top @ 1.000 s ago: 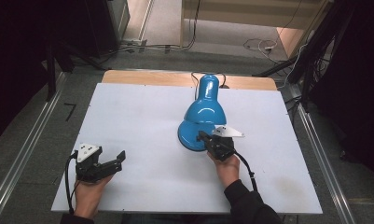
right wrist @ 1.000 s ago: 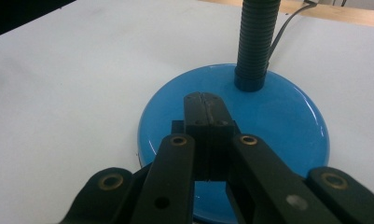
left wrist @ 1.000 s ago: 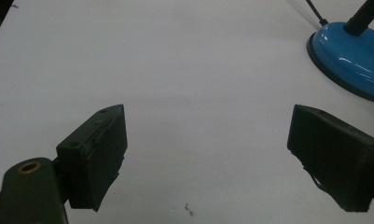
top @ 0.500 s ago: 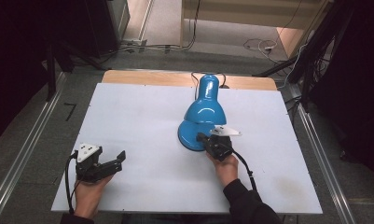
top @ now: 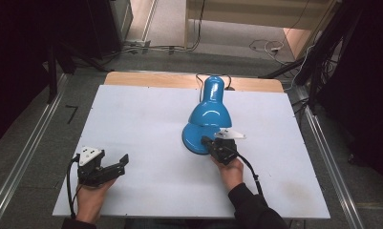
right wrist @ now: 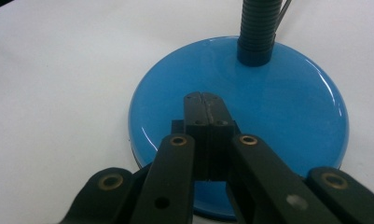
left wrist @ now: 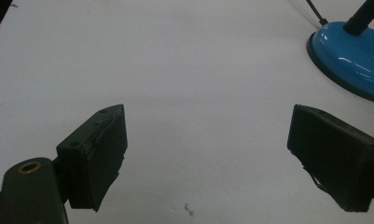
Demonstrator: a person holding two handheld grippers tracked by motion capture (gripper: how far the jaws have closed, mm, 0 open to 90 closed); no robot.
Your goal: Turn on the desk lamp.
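Your right gripper (right wrist: 204, 100), jaws clenched together on nothing, sits over the lamp base (right wrist: 287, 116), centre-right on the table (top: 132, 119). Your left gripper (top: 113, 164) waits near-left, jaws spread wide, lamp well off to its far right.

White table top (top: 141, 119), bare wood strip (top: 146, 78) along far edge. Grey carpet floor (top: 165, 57) beyond. Metal rails (top: 22, 157) run along floor either side of table. Cables (top: 265, 46) loose on floor at far right. Dark stands and curtain-like black at both sides. Small black mark (top: 70, 113) on floor left of table.
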